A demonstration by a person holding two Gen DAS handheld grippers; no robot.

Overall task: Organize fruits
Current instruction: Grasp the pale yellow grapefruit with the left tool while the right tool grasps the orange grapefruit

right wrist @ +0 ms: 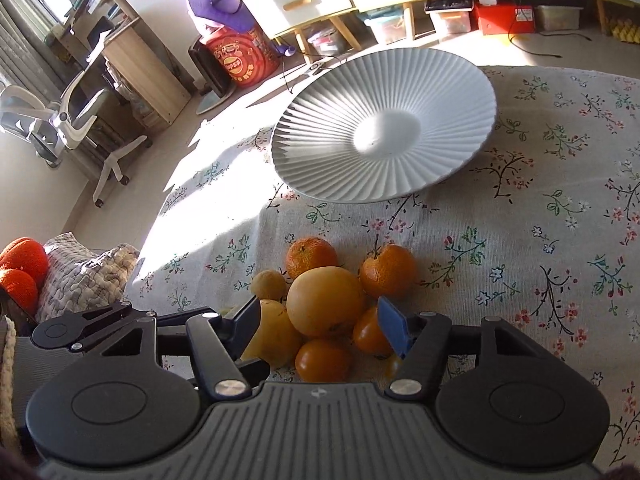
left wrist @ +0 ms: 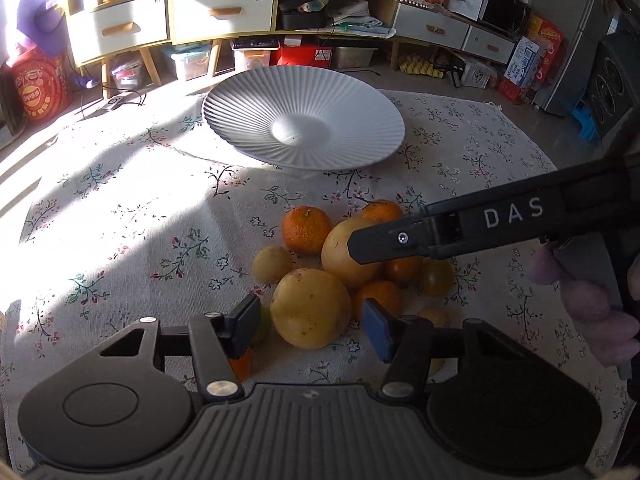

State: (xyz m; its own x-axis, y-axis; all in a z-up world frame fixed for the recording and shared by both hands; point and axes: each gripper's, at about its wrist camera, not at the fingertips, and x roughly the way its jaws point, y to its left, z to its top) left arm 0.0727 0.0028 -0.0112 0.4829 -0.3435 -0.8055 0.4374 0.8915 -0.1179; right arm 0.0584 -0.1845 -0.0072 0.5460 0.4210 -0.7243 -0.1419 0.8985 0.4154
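Observation:
A pile of fruit lies on the flowered tablecloth [left wrist: 120,208]. In the left wrist view my left gripper [left wrist: 312,322] is open, its pads on either side of a large yellow fruit [left wrist: 310,308], not touching it. Behind it sit a pale orange grapefruit [left wrist: 352,252], tangerines [left wrist: 306,230] and a small yellow fruit [left wrist: 273,264]. My right gripper [right wrist: 318,322] is open, its pads astride the grapefruit [right wrist: 326,302] from above. Small tomatoes [right wrist: 324,360] lie under it. The right gripper's finger [left wrist: 384,240] crosses over the grapefruit. A white ribbed plate [left wrist: 304,116] sits empty behind the pile; it also shows in the right wrist view [right wrist: 384,128].
White drawer cabinets [left wrist: 224,12] and storage boxes stand on the floor beyond the table. An office chair [right wrist: 72,120] and a desk stand to the left. A quilted cushion [right wrist: 80,272] with orange knitted things lies at the table's left edge.

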